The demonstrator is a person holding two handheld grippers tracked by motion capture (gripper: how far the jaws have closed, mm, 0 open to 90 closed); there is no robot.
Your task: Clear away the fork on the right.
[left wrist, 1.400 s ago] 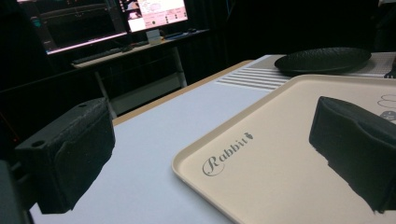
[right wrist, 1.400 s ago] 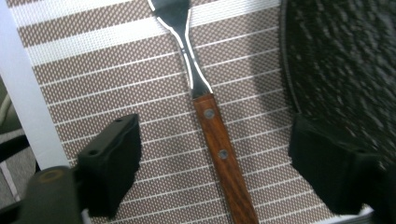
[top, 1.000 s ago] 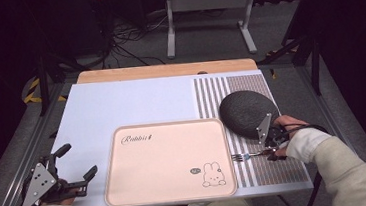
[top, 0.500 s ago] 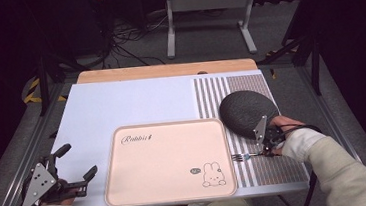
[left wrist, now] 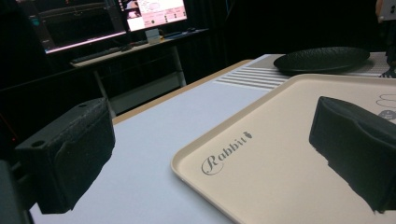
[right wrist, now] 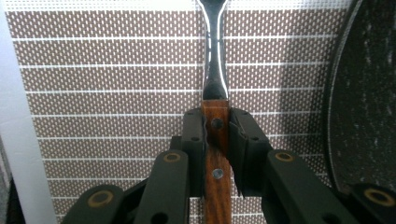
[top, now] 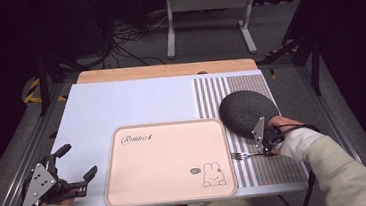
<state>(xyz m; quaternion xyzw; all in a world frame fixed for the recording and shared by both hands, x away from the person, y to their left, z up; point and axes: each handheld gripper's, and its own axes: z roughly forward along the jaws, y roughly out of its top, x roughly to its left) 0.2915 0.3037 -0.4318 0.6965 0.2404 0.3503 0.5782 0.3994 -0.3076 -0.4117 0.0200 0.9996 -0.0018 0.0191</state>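
Observation:
A fork (top: 241,155) with a wooden handle (right wrist: 215,140) lies on the striped placemat (top: 277,167), tines pointing at the pink tray (top: 166,159). My right gripper (top: 268,148) has just been closing, with the handle between its jaws. In the right gripper view both pads (right wrist: 194,135) press on the handle, and the steel neck (right wrist: 215,70) runs away from them. My left gripper (top: 79,160) stands open at the tray's left edge, holding nothing; one finger (left wrist: 355,140) hangs over the tray (left wrist: 280,154).
A dark round plate (top: 247,110) sits on the placemat just behind the right gripper, close to its right side (right wrist: 369,107). The pink tray carries a rabbit drawing (top: 211,175). White table surface (top: 131,102) stretches behind the tray.
The right gripper's jaws look slightly narrower around the fork handle. Both hands, the fork, the plate and the tray stay where they were.

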